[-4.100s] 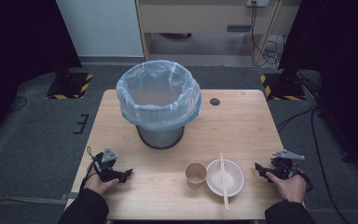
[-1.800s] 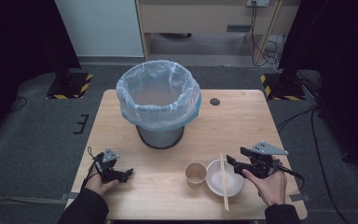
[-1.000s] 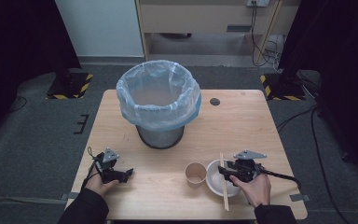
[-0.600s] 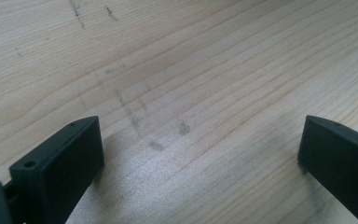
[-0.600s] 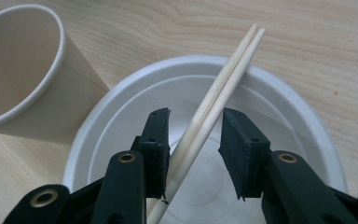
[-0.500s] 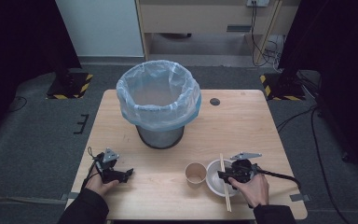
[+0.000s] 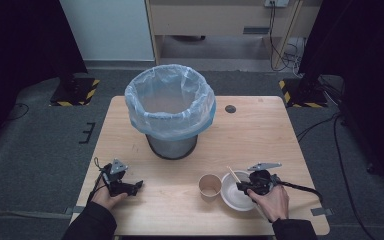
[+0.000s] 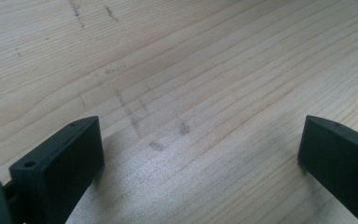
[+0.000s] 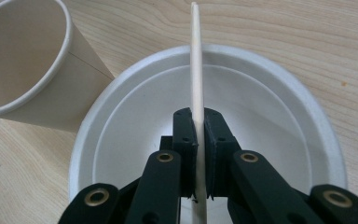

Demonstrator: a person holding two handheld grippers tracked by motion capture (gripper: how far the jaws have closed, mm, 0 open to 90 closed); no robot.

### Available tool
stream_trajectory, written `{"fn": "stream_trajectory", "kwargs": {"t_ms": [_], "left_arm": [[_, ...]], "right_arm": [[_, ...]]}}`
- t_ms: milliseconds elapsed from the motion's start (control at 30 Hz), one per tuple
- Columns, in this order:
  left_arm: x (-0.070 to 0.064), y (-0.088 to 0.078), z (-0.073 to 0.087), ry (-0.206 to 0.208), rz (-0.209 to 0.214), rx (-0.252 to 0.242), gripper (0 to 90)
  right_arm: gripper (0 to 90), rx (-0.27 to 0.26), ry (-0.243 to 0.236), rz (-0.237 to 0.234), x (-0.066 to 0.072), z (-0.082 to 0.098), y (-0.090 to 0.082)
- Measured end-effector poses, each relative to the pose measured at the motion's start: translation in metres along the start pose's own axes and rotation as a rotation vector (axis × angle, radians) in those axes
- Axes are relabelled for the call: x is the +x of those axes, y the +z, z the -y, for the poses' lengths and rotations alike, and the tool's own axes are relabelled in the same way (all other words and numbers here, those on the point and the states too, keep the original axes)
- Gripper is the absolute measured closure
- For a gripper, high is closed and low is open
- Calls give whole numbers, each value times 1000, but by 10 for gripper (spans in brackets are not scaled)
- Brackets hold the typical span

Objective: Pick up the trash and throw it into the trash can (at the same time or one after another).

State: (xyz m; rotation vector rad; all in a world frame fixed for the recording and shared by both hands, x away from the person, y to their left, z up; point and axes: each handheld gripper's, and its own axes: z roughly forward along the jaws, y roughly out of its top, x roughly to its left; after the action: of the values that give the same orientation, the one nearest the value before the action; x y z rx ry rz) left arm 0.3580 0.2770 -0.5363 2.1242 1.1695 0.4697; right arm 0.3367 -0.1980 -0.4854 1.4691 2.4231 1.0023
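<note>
the right tool (image 9: 199, 140) is clamped mid-length on the thin pale wooden chopstick (image 9: 196, 60), light, stiff, likely slippery, pointing toward twelve o'clock over the white paper bowl (image 9: 279, 140).

High view: fixed overhead, looking forward and down; takes in the whole desk (image 7: 260, 130), the floor around it and both forearms entering at the bottom edge. Far range.

Left gripper view: rides the left claw (image 7: 136, 186), aimed steeply down along its own jaws at bare wood (image 8: 177, 70) just ahead of them. Very close.

Right gripper view: rides the right claw (image 9: 199, 126), looking along its jaws over the white bowl (image 9: 307, 121), with the paper cup (image 9: 32, 70) to the claw's left. Very close.

Shared: right gripper view and high view both cover the bowl (image 7: 232, 197) and cup (image 7: 210, 185); left gripper view and high view share desk surface beside the left claw.
</note>
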Motion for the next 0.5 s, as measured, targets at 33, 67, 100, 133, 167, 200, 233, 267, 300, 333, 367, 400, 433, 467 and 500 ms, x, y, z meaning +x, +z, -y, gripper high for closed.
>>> {"fn": "stream_trajectory", "kwargs": {"t_ms": [33, 67, 100, 133, 167, 200, 233, 267, 300, 333, 367, 400, 433, 467, 500], "left_arm": [[0, 0, 0, 0, 0, 0, 0], [0, 0, 0, 0, 0, 0, 0], [0, 0, 0, 0, 0, 0, 0], [0, 0, 0, 0, 0, 0, 0], [0, 0, 0, 0, 0, 0, 0], [0, 0, 0, 0, 1, 0, 0], [0, 0, 0, 0, 0, 0, 0], [0, 0, 0, 0, 0, 0, 0], [0, 0, 0, 0, 0, 0, 0], [0, 0, 0, 0, 0, 0, 0], [0, 0, 0, 0, 0, 0, 0], [0, 0, 0, 0, 0, 0, 0], [0, 0, 0, 0, 0, 0, 0], [0, 0, 0, 0, 0, 0, 0], [0, 0, 0, 0, 0, 0, 0]], "right_arm": [[855, -1, 0, -2, 0, 0, -1], [855, -6, 2, -6, -1, -1, -2], [855, -13, -2, -6, -2, -1, -3], [855, -13, -2, -6, -2, -1, -3], [855, -17, 4, -10, -2, -2, -5], [856, -34, 8, -14, -3, -3, -8], [855, -40, 8, -13, -4, -4, -9], [855, -40, 8, -13, -4, -4, -9], [855, -60, 8, -13, -5, -5, -12], [855, -66, 6, -13, -5, -5, -13], [855, -77, 5, -14, -6, -6, -14], [855, -86, 7, -14, -6, -7, -16], [855, -96, 11, -15, -6, -7, -18], [855, -109, 8, -15, -7, -8, -19], [855, -109, 8, -15, -7, -8, -19]]}}
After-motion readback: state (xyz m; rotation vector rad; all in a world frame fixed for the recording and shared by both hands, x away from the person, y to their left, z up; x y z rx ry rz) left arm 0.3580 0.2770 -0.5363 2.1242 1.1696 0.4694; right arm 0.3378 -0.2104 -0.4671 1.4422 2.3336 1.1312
